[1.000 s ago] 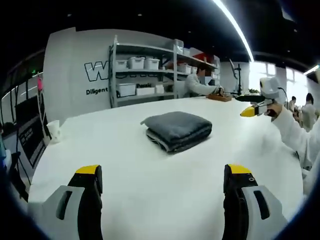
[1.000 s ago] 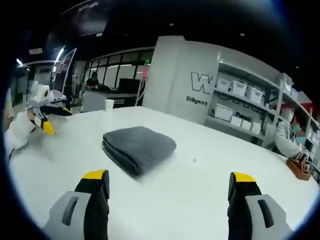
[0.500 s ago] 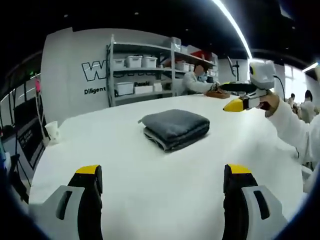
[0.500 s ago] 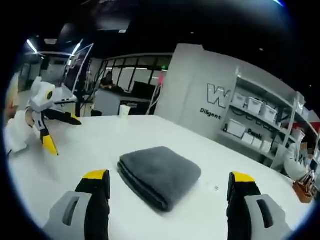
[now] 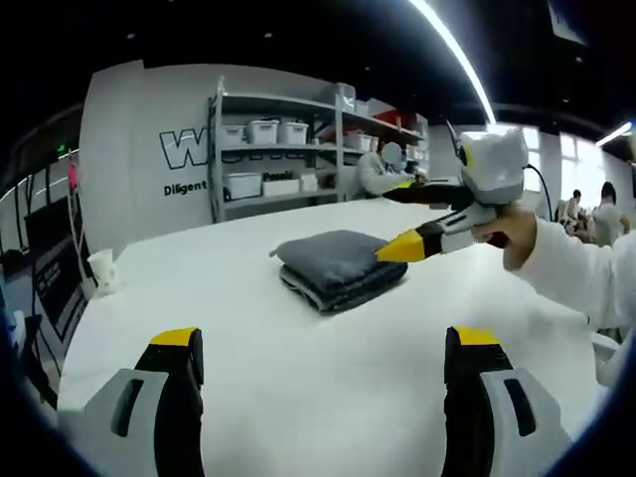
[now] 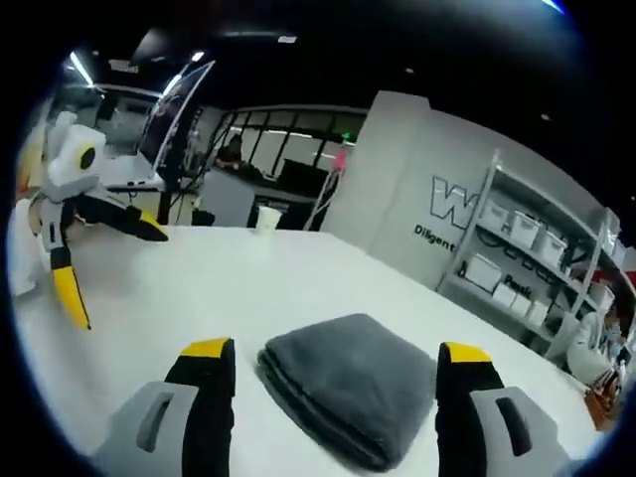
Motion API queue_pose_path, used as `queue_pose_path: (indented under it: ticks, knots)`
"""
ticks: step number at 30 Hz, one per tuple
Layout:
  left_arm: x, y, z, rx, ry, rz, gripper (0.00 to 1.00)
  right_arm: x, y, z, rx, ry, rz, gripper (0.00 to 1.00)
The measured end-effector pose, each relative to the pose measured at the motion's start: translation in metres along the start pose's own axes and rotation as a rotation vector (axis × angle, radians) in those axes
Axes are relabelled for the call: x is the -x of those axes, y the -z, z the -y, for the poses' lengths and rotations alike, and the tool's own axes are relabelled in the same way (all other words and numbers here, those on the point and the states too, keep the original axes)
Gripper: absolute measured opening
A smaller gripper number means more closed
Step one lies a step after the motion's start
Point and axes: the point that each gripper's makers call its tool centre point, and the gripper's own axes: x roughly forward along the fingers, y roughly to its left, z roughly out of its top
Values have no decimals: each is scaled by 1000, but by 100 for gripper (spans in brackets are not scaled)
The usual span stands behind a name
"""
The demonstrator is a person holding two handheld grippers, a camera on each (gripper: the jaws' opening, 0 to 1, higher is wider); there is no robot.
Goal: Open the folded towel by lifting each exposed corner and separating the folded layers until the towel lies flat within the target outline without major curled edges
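A broad white worktop (image 5: 298, 338) runs toward a grey wall (image 5: 129, 129) with dark lettering. Metal shelving (image 5: 288, 149) holding white bins stands against it. A bright light strip (image 5: 452, 55) crosses the dark ceiling; windows (image 5: 542, 164) glow far right.

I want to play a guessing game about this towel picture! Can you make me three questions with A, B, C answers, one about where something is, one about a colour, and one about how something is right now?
1. Where does the paper cup stand?
A. on the towel
B. near the table's edge
C. on a shelf

2. What colour is the towel?
A. red
B. white
C. grey

3. How is the towel now?
A. folded
B. spread flat
C. hanging from a gripper

Answers:
1 B, it stands on the white table, far from the towel.
2 C, dark grey in both views.
3 A, stacked layers show at its edge, between the right gripper's open jaws.
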Motion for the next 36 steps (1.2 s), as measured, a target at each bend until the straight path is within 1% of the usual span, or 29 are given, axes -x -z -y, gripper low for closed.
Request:
queue_pose_path:
  ticks: [5,6,7,11,12,15,17,20,21,22,25,29,33,36]
  knots:
    - [3,-2,-2,-1,-4,10,100,-28,4,-20,48,6,-4,69]
    - [4,-3,-2,0,-6,13,100,-36,8,-23,63,18,-6,68]
    - [4,-3,-3,2,-7,15,100,-41,11,-25,68,20,-11,65]
    - [5,-2,-8,12,-13,17,100,-63,32,-31,74,39,-43,59]
    - [5,-2,-8,14,-13,16,100,-65,36,-32,79,46,-53,57]
    - [5,1,-6,19,-14,11,100,-67,41,-32,135,73,-66,44]
    - [5,2,-5,18,-13,10,100,-66,40,-35,191,77,-59,35]
    - [6,4,-4,22,-12,5,100,-67,42,-41,212,65,-58,29]
    - [6,5,-4,22,-13,4,100,-67,43,-44,216,55,-58,26]
    - [6,6,-4,22,-14,2,100,-67,45,-47,225,44,-60,20]
    - [7,6,-5,23,-16,-2,100,-66,46,-52,226,27,-61,12]
    - [7,6,-6,22,-17,2,100,-66,47,-54,253,19,-60,7]
    - [7,7,-6,23,-16,-2,100,-61,42,-48,237,6,-51,2]
    - [7,7,-6,23,-17,-3,100,-56,32,-39,201,11,-28,0]
